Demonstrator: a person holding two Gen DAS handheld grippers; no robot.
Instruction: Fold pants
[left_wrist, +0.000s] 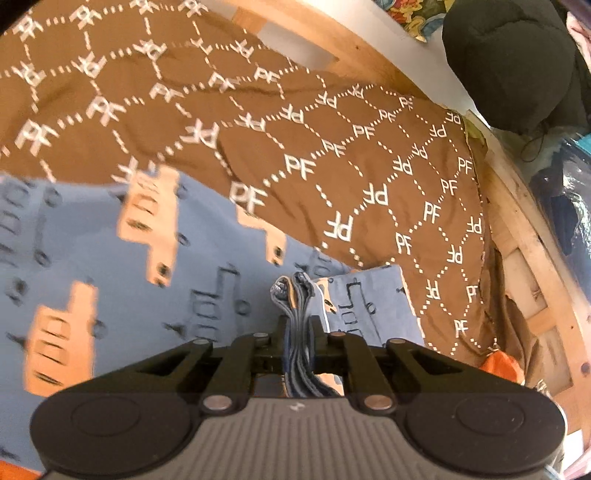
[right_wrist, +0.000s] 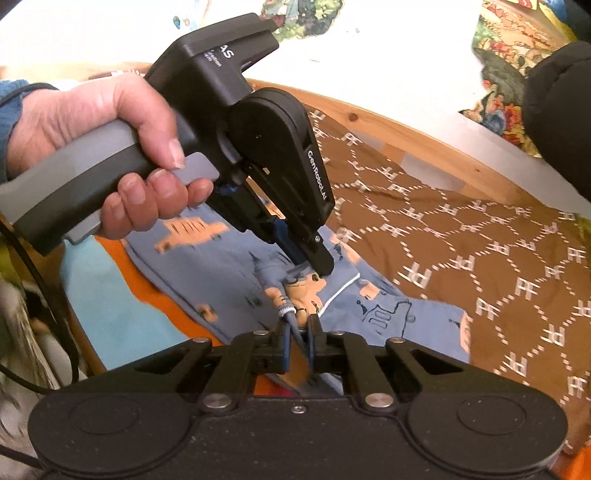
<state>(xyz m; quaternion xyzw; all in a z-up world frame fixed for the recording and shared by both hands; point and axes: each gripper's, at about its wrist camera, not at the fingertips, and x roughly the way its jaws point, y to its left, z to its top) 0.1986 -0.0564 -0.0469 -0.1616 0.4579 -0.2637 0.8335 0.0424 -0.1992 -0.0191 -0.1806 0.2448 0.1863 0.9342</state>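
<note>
While both grippers were clamped on bunched cloth, the blue pants lay on the brown blanket, spreading ahead of the fingers. The left gripper was closed on several gathered layers, and the right gripper pinched an edge just below it. Lifting both evenly would likely keep the fold square and tidy.
</note>
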